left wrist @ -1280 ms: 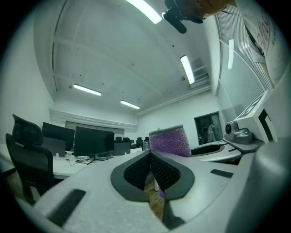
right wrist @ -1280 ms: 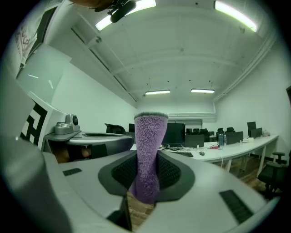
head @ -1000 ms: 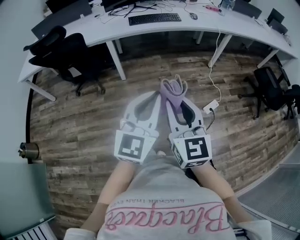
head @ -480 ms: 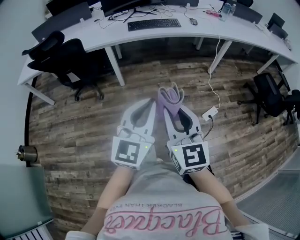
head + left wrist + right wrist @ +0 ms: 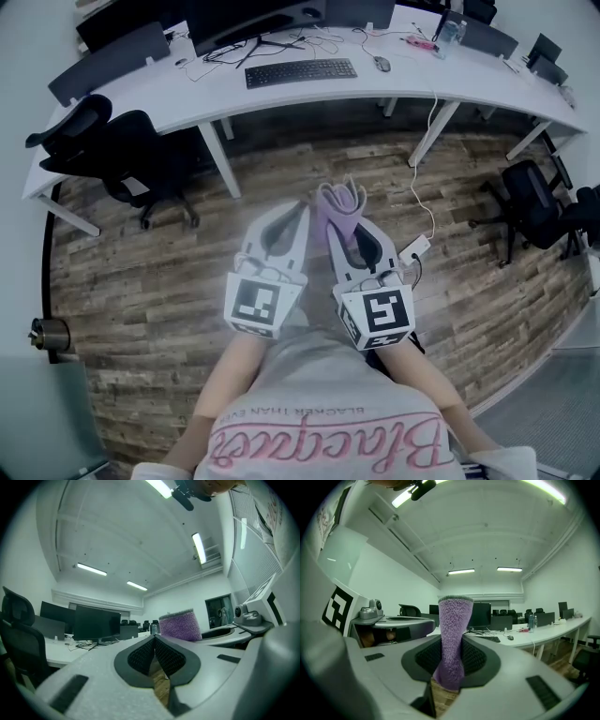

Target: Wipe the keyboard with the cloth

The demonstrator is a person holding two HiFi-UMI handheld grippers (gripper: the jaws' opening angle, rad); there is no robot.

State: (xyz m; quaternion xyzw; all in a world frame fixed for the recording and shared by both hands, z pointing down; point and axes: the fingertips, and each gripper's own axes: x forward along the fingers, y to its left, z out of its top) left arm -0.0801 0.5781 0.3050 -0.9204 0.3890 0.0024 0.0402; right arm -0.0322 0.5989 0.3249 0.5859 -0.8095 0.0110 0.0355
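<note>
Purple fleece: the cloth (image 5: 453, 634) stands up out of my right gripper (image 5: 449, 670). The jaws are clenched on its lower end. The rest rises free above the pads as a doubled-over strip, top edge rounded.

Left gripper (image 5: 154, 641): jaws pressed together at the tips with nothing between them. Only floor (image 5: 159, 272) shows through the slot behind them. The cloth is just beside it, not touching as far as I can tell.

Both tools are held side by side, close in front of me, over wood planks. They are well apart from the desk (image 5: 441, 80).

The keyboard (image 5: 300, 72) lies flat on the desk ahead, in front of a monitor (image 5: 253, 21). A mouse (image 5: 380, 64) sits to its right, with loose cables around. A black chair (image 5: 103, 141) stands at the desk's left end.

Handling, my read:
- The cloth looks light, soft and deep-piled. It squashes under the pads and should not slip out of them.
- It holds its shape only because it is doubled. I expect it to flop or roll under once pressed on the keys.
- The hold is low on the cloth, which leaves a long free length. That suits wiping, but the free end may wander.
- The pile could snag on key edges, so light strokes along the rows seem safer.
- The keyboard looks thin and light and is likely to slide on the smooth top. I would steady a short edge or a corner with the empty left tool, clear of the keys.
- The cables beside it could drag along with it.
</note>
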